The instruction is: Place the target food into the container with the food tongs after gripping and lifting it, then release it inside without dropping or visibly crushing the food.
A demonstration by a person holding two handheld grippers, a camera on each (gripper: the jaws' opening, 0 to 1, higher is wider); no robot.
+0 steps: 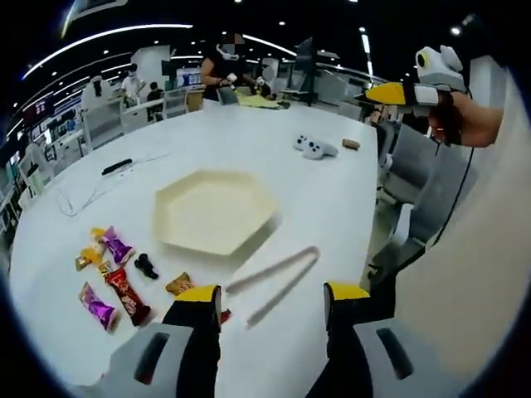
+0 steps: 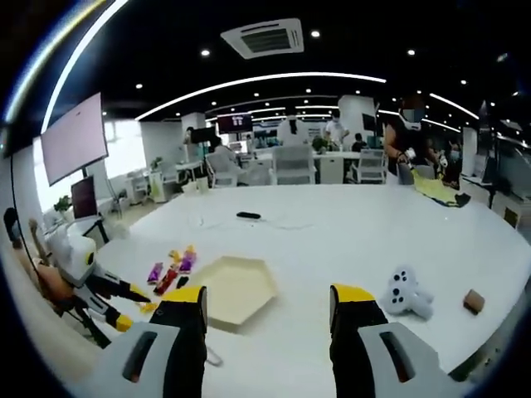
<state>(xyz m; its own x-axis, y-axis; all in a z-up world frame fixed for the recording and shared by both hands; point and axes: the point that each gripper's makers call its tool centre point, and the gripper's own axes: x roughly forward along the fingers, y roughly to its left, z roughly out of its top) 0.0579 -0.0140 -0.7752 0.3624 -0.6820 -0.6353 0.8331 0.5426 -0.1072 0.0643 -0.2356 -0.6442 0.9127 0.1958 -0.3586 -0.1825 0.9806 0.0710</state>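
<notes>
Hovering over a white tabletop (image 1: 332, 191), the left tool (image 1: 272, 300) has its yellow-tipped jaws spread apart, holding nothing. Just ahead of the jaws lie pale food tongs (image 1: 278, 278), flat on the surface w/ arms slightly parted. Beyond them sits a cream hexagonal container (image 1: 214, 209), no food inside. To its left, near the tabletop edge, is a loose cluster of wrapped snacks (image 1: 112, 274): purple, red, orange & gold wrappers, plus a small dark item (image 1: 146, 266) among them. Farther back: a white game controller (image 1: 314, 148), a small brown block (image 1: 351, 143), a black pen-like object (image 1: 117, 166) w/ a thin cable nearby.

Upper right in the left gripper view, the right tool (image 1: 390, 93) is held up in a hand (image 1: 465, 120), well above & apart from the tabletop. In the right gripper view its own jaws are spread too, empty, w/ the container (image 2: 236, 292) between & beyond them, the snacks (image 2: 170, 269) left of it, the controller (image 2: 405, 293) & brown block (image 2: 474, 300) to the right. Left tool (image 2: 124, 307) shows at that view's left edge.

Background: open office, people at a far desk.
</notes>
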